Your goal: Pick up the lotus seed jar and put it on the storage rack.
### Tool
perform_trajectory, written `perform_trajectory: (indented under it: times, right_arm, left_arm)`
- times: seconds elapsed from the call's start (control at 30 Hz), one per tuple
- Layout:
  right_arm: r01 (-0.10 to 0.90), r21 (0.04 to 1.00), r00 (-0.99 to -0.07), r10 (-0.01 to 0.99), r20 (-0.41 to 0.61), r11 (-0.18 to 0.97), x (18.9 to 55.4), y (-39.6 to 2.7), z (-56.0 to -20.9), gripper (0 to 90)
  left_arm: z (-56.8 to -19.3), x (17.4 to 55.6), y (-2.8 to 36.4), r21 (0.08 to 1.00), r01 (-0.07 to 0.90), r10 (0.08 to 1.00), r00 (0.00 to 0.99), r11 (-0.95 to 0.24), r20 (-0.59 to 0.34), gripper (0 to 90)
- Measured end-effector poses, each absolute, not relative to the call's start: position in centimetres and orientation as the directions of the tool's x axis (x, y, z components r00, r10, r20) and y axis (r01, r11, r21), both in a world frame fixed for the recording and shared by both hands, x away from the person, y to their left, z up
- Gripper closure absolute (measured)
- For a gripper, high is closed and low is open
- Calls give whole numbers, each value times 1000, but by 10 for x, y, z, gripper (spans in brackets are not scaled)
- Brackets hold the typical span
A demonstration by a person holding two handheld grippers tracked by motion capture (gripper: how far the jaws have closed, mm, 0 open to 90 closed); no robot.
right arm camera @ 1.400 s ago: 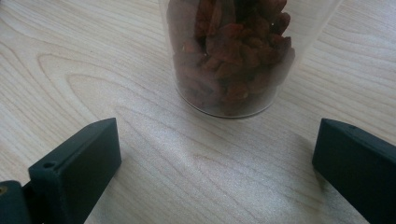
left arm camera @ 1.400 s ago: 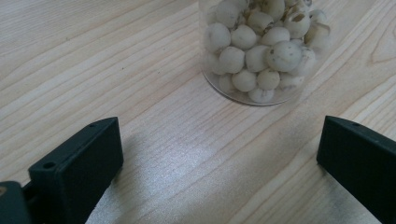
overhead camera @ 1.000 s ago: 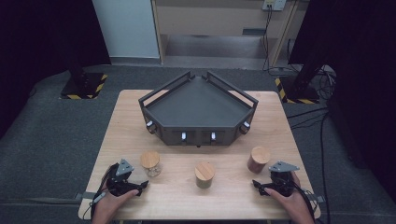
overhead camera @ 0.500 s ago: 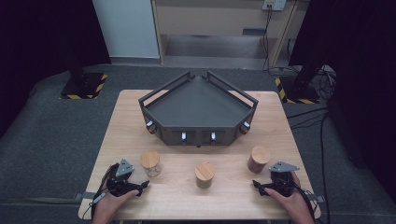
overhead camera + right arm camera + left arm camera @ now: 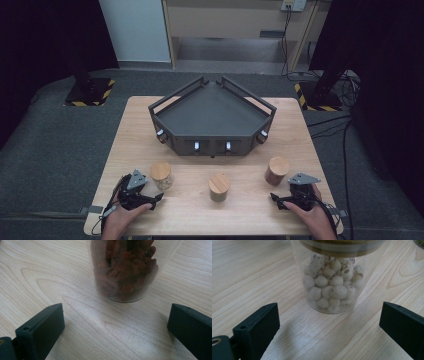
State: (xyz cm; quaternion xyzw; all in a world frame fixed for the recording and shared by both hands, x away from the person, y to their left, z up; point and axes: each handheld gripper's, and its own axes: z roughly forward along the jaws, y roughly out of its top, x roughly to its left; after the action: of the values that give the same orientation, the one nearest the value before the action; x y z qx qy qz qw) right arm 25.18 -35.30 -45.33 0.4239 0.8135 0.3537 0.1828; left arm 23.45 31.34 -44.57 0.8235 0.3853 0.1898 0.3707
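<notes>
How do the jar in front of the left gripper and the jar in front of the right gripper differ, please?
The left jar holds pale round balls; the right jar holds dark reddish-brown shrivelled pieces. In the high view the left jar looks pale under its lid and the right jar brown. Both are clear, upright, wooden-lidded, standing just ahead of open jaws, untouched.

There are no words, numbers or brand names to read anywhere. The jars have no labels and the worktop has no writing. The only sign-like marks are yellow and black warning stripes [image 5: 89, 93] on the floor, far beyond the left tongs [image 5: 159, 198], and more stripes [image 5: 301, 96] far beyond the right tongs [image 5: 275, 199].
</notes>
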Motion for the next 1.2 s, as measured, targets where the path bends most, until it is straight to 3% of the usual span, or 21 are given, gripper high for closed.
perform_trajectory:
  times: [0.87,1.2]
  right_arm:
    - [559,731,-576,818,3,391,250,-354,-454,15]
    - [557,731,-578,816,1,394,250,-354,-454,15]
  left_arm:
    - [-454,241,301,804,454,779,626,-385,20,23]
    - [-459,243,300,823,440,783,622,-359,10,76]
